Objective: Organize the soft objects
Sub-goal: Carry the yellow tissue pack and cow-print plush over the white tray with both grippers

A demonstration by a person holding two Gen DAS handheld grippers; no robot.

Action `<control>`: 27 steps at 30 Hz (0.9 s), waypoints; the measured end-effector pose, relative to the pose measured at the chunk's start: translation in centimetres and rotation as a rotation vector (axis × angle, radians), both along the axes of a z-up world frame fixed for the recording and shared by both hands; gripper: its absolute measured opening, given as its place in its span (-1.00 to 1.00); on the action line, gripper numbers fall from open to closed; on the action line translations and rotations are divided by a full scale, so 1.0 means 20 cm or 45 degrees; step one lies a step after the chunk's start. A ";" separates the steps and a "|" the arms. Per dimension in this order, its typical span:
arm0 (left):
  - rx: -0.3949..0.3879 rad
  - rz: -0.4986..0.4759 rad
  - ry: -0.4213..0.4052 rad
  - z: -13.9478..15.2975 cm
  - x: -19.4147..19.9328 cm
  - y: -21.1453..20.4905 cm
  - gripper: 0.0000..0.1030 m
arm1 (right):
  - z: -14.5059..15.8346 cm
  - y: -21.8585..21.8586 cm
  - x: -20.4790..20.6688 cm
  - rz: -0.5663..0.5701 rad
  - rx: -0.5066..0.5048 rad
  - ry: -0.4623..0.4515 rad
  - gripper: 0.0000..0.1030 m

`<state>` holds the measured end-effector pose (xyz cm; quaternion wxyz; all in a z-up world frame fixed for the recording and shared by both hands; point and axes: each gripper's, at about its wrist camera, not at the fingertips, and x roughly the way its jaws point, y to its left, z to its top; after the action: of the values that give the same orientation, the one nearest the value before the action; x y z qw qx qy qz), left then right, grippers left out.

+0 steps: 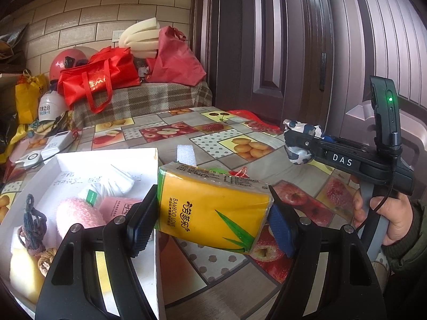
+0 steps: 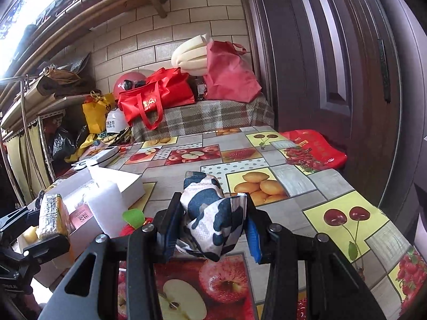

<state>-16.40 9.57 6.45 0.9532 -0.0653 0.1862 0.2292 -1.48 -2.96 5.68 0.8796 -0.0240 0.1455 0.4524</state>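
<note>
1. Gripping a yellow tissue pack (image 1: 213,208) in the left tongs (image 1: 210,224), held in the air beside the white box (image 1: 106,157)
2. Clamping a cow-print pouch (image 2: 210,213) in the right tongs (image 2: 210,229), lifted above the desk (image 2: 333,184)
3. Already lying in the box: pink fluffy item (image 1: 77,213), some more soft things
4. Left to do, probably: both held items into the box, also the white foam block (image 1: 186,154)

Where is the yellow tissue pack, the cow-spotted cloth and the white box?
yellow tissue pack (image 1: 213,208), left wrist view, its yellow front.
cow-spotted cloth (image 2: 210,221), right wrist view, its bunched middle.
white box (image 1: 106,157), left wrist view, its far wall.
</note>
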 end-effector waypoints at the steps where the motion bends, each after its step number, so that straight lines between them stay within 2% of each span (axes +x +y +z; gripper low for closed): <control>1: 0.002 0.002 0.000 0.00 -0.01 0.01 0.47 | 0.00 0.00 -0.01 0.001 0.000 -0.004 -0.16; 11: -0.026 0.067 -0.022 0.00 -0.13 0.08 0.47 | 0.00 0.08 -0.13 0.071 -0.003 -0.039 -0.16; 27: -0.016 0.195 -0.024 -0.01 -0.32 0.22 0.47 | 0.00 0.20 -0.33 0.198 -0.032 -0.123 -0.16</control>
<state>-22.82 13.89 6.34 0.9342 -0.0875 0.1733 0.2995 -8.13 1.10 5.74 0.8475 -0.0679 0.1064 0.5156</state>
